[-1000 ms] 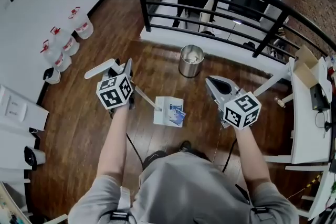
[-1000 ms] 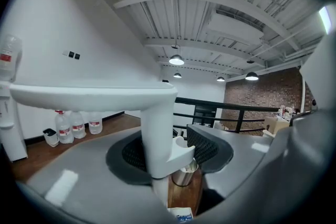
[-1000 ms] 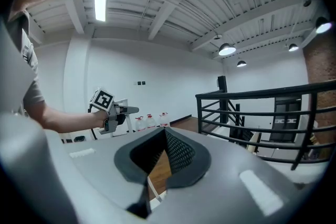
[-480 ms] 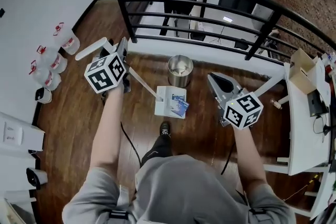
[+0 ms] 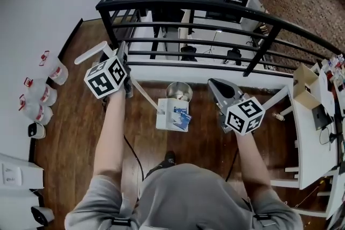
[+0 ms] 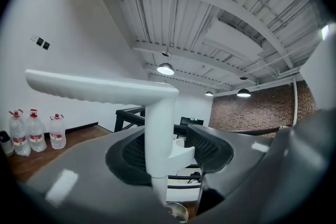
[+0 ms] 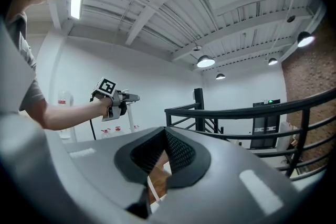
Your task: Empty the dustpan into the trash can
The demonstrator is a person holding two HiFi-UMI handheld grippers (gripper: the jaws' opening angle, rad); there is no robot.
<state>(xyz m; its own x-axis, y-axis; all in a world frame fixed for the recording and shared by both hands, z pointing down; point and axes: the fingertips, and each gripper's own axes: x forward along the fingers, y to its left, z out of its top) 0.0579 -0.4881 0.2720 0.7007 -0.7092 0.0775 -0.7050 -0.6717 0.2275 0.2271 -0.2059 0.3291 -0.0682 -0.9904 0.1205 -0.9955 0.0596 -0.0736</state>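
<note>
over the wood floor (image 5: pixel 81 132), both arms are stretched straight out in front. left tool (image 5: pixel 119 61) points about level and is clamped on the white handle (image 6: pixel 157 128) of the dustpan (image 5: pixel 172 115), which hangs clear of the floor at the end of its slanted pole. right tool (image 5: pixel 216 89) is clenched on nothing, just right of the dustpan and not touching it. from the head view the dustpan's far edge overlaps the near rim of the trash can (image 5: pixel 180 90); can't tell if it's actually over the opening. the can sits right at the foot of the black railing (image 5: pixel 183 5). open floor to the left, water jugs (image 5: pixel 40 95) along the wall, white table (image 5: pixel 307 132) off right, both well apart.
</note>
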